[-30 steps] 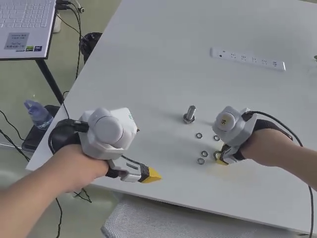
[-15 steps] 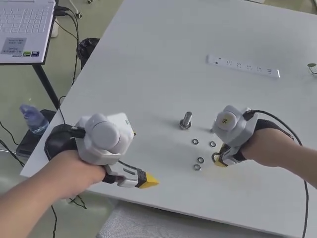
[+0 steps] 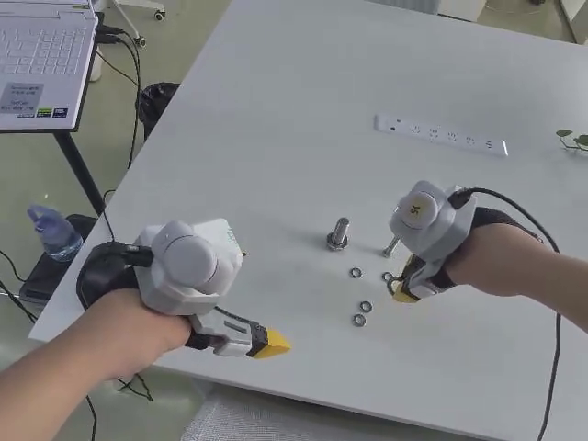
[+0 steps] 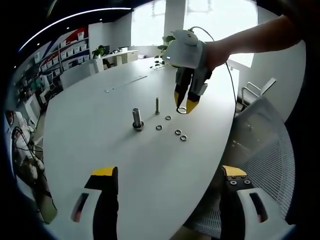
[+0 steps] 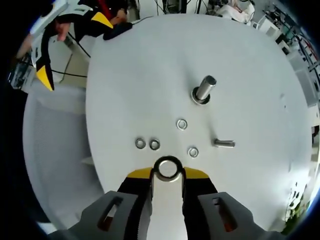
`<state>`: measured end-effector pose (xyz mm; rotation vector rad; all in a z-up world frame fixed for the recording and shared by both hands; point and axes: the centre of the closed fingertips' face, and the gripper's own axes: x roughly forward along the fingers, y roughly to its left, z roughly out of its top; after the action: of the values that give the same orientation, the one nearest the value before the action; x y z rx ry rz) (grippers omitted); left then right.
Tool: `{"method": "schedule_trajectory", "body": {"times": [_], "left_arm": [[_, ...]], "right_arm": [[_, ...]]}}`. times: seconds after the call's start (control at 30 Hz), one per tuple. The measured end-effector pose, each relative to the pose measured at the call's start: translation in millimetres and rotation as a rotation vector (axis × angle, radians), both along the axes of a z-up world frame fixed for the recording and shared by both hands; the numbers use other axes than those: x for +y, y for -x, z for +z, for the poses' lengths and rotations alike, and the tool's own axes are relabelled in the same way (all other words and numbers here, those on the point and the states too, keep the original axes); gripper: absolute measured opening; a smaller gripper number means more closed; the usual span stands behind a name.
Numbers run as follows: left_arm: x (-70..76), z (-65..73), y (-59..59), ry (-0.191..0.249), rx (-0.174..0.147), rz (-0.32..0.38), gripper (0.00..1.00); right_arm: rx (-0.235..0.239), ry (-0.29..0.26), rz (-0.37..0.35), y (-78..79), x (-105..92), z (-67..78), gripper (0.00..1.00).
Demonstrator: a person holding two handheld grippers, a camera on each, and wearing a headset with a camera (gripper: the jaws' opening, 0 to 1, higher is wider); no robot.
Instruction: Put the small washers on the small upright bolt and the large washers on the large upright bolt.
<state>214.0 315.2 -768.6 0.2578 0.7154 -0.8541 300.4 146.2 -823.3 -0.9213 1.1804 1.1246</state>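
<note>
Evidently the right gripper (image 5: 168,174) was clamped on the large washer (image 5: 168,158), by its rim, just above the worktop (image 3: 276,138) near the large bolt (image 3: 338,234). Thin, stiff, slick steel, it probably twists easily. The left gripper (image 4: 169,172) hung with jaws apart

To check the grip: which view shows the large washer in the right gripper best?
The right gripper view: the large washer shows whole and near, in the right gripper. The head view shows it small, partly hidden; the left gripper view, tiny and far.
</note>
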Motion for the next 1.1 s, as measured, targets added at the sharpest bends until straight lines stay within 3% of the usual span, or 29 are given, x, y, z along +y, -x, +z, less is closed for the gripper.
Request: {"method": "schedule_trajectory", "body": {"times": [0.3,0.6,0.67,1.1], "left_arm": [[1.9,1.9,-4.3,0.005,-0.010,0.021,0.89],[-2.8,-2.0,0.3,0.021,0.007,0.032,0.96],[-2.5,-3.6,1.7,0.015,0.018,0.031,0.97],[0.7,-2.2,-4.7,0.019,0.011,0.044,0.96]], "right_arm": [[-0.001,0.009,0.010,-1.0,-0.5,13.9,0.21],[-0.009,0.002,0.009,-11.4,3.9,19.0,0.21],[-0.008,0.002,0.012,-11.7,7.4,21.6,0.21],[-0.028,-0.022,0.036,-37.7,40.3,39.6,0.21]]}}
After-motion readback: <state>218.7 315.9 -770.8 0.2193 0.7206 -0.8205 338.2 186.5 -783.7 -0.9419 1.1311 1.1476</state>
